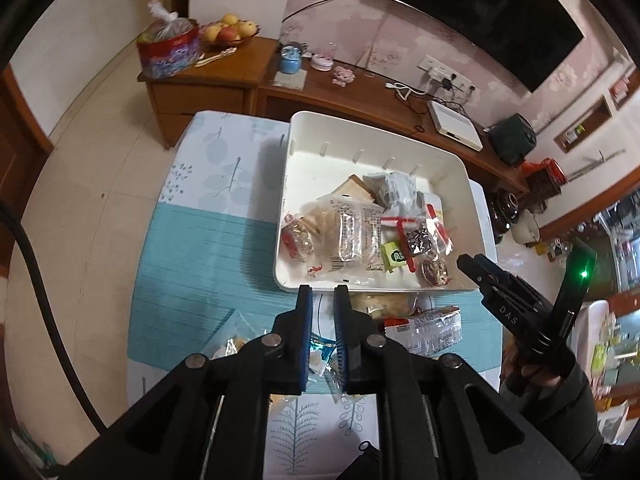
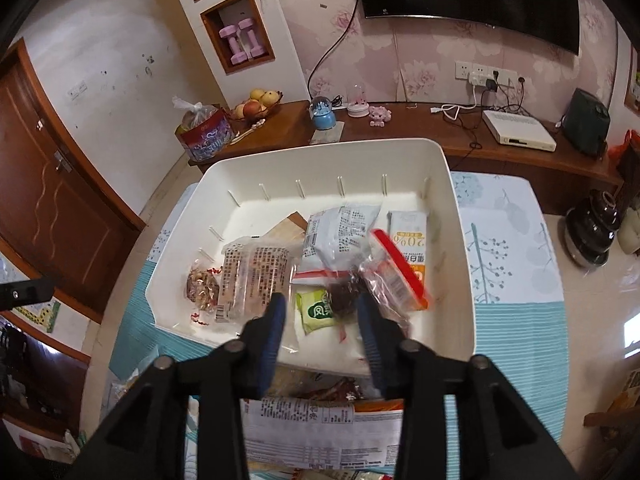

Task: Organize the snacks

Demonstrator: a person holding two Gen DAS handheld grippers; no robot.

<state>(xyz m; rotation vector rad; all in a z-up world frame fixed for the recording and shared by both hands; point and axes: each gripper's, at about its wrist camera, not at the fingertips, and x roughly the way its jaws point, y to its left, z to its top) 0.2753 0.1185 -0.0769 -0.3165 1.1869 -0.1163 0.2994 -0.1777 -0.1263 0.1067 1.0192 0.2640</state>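
bin [image 2: 460,240] on desk [image 1: 192,248] gathers snacks [image 2: 340,236] | loose packets [image 1: 432,326] wait beside near rim | right tongs [image 2: 322,312] spread above bin, empty | left tongs [image 1: 323,294] narrowly parted, gripping nothing, poised over packets

The left tool [image 1: 323,294] is hovering just before the white bin [image 1: 376,128], jaws slightly parted and empty. Snack packets [image 1: 356,236] are lying inside the bin; the right tool [image 1: 474,264] is reaching over its right corner.

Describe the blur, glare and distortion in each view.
Left wrist: fisheye bends the room edges, glare on the clear wrappers in the white bin, mostly sharp. Right wrist: same bending, motion blur on the fingers and the red-striped bag.
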